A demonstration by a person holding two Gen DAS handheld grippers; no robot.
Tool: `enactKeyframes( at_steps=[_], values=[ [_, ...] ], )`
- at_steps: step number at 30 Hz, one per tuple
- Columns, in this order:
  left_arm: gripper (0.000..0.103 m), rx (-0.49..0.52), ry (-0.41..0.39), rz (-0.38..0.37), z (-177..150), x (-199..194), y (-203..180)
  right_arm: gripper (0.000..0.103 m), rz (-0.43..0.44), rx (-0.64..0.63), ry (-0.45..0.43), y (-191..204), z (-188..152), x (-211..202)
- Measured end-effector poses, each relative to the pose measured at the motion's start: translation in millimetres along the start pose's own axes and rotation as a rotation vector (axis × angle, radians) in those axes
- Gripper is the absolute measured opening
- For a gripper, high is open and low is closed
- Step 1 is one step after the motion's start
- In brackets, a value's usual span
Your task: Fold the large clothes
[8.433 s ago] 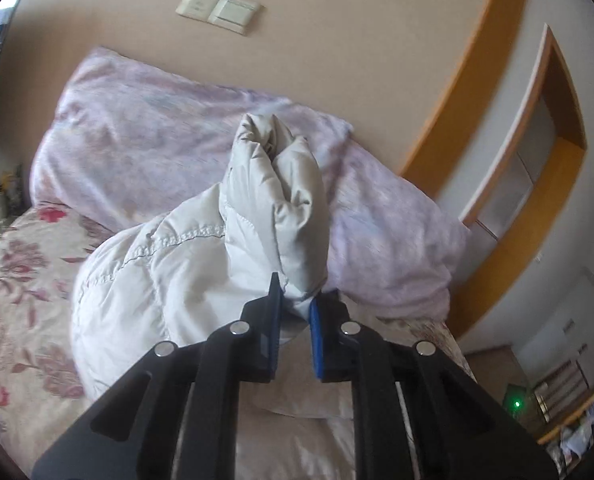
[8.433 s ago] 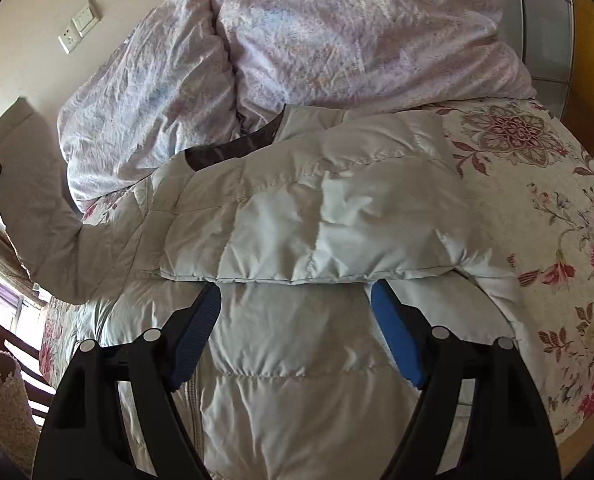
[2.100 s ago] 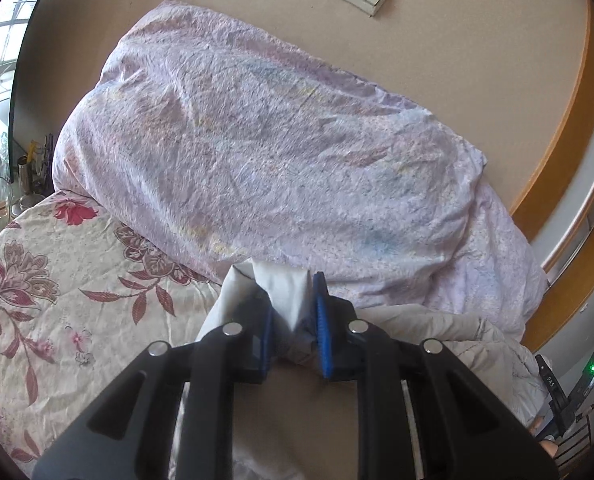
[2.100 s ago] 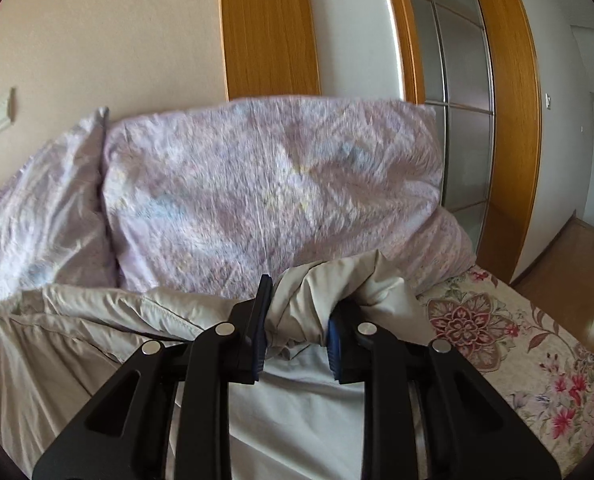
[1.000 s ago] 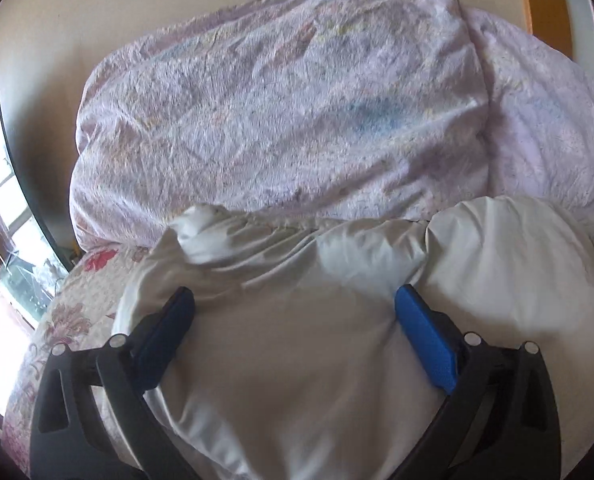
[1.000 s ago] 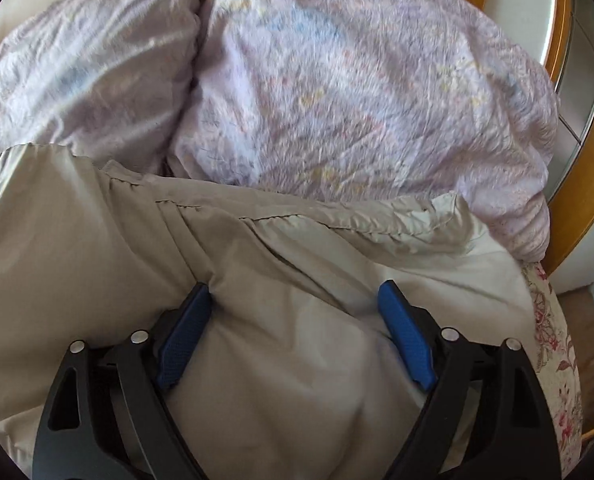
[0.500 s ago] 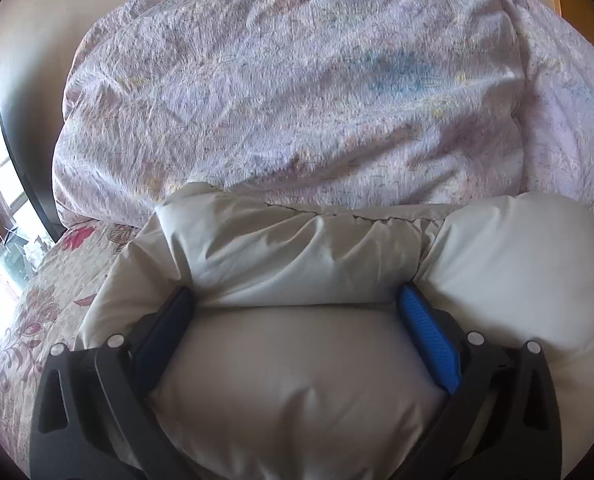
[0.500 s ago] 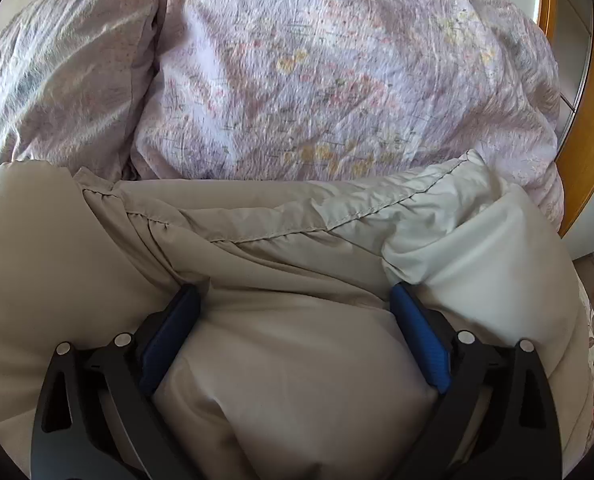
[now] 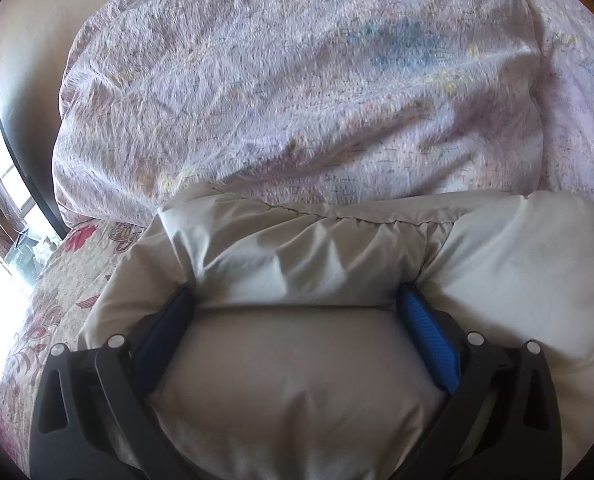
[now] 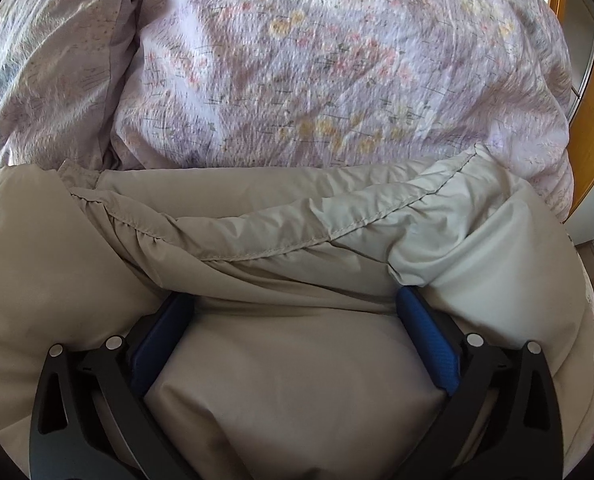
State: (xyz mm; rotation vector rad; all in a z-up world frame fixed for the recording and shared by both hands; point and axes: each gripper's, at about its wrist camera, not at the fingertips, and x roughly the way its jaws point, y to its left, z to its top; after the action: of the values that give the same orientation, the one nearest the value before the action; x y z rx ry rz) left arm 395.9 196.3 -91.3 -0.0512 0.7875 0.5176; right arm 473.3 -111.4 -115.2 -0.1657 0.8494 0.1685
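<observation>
Both tools press down into the pale beige quilted down jacket, which lies bunched on the floral-print bed just in front of the lilac crinkled pillows.

The left gripper has its fingers spread wide, puffy fabric bulging up between them; they look released rather than clamped, pushing the padding down. The right gripper is the same, and its jaws are opening at this moment, with jacket bulk between them but no pinch visible.

The step in hand appears to be flattening the fold just laid. To do it well, press evenly with both tools so trapped air escapes, keep the folded edge aligned, and lift straight up so the blue pads do not drag the slippery shell and undo the fold.

The jacket is thick and springy, with gathered stitched seams running across its folded edge and a lighter panel on the right. It will likely puff back once pressure goes.
</observation>
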Motion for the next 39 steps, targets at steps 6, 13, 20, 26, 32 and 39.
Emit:
enactKeyframes(
  at_steps=[6,13,20,26,32,39],
  values=[
    [0.101,0.0,-0.16,-0.006,4,-61,28,0.102,0.009,-0.005,-0.153,-37,11,-63],
    [0.101,-0.028,-0.119,0.107,23,-36,44,0.102,-0.073,0.065,-0.067,-70,15,-18],
    [0.101,-0.111,0.013,0.127,10,9,61,0.102,-0.055,0.084,-0.046,-76,9,8],
    [0.101,-0.12,0.072,0.086,8,26,62,0.102,-0.031,0.095,-0.016,-81,10,22],
    [0.101,-0.147,0.117,0.032,6,39,65,0.102,0.017,0.119,0.03,-93,11,39],
    [0.101,-0.177,0.151,-0.018,4,50,73,0.102,0.033,0.126,0.057,-111,14,61]
  ],
)
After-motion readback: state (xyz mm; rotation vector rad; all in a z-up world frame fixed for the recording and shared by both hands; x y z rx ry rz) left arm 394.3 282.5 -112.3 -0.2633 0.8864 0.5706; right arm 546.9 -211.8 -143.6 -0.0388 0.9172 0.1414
